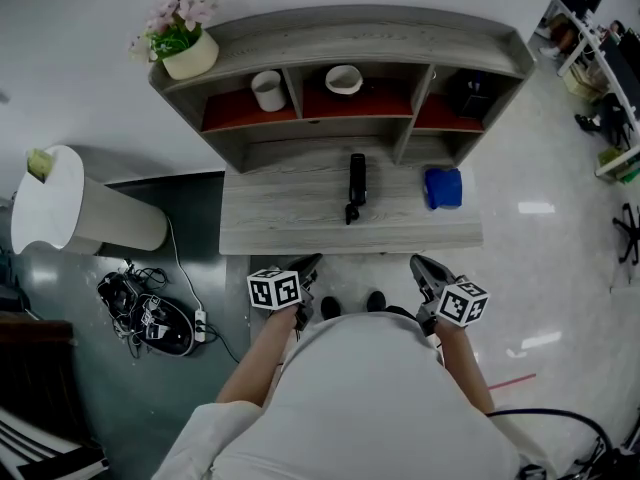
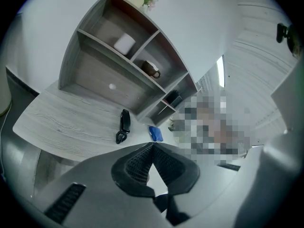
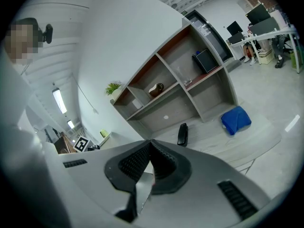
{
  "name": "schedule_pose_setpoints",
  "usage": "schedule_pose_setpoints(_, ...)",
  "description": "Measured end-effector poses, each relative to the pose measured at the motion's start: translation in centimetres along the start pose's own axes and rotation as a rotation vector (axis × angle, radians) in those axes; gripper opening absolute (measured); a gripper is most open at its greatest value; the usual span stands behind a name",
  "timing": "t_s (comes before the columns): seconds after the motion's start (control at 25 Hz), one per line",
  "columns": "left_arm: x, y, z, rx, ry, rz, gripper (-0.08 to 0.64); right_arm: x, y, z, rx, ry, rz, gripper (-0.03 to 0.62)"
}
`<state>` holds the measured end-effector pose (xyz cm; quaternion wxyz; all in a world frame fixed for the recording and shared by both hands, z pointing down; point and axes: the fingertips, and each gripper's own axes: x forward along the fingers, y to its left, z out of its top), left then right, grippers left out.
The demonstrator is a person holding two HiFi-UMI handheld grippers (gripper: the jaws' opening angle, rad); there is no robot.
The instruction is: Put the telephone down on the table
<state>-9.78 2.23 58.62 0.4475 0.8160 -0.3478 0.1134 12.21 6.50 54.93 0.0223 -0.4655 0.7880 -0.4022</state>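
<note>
A black telephone handset lies flat on the grey wooden table, near its middle, with its coiled cord end toward the front. The handset shows in the left gripper view and the handset in the right gripper view, lying alone. My left gripper hangs off the table's front edge at the left, jaws shut and empty. My right gripper hangs off the front edge at the right; its jaws meet at the tips with nothing between them.
A blue cloth lies right of the handset. A shelf unit at the table's back holds a white cup, a bowl and a dark box. A flower pot stands on top. A white bin and cables are on the floor left.
</note>
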Motion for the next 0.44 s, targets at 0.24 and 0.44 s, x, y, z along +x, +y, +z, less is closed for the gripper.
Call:
schedule_pose_setpoints(0.24, 0.24, 0.05, 0.39, -0.009, -0.008, 0.007, 0.009, 0.01, -0.28, 0.17, -0.005, 0.013, -0.001, 0.017)
schedule_pose_setpoints(0.44, 0.50, 0.14, 0.23, -0.011, -0.006, 0.009, 0.009, -0.08, -0.67, 0.46, -0.009, 0.015, -0.004, 0.017)
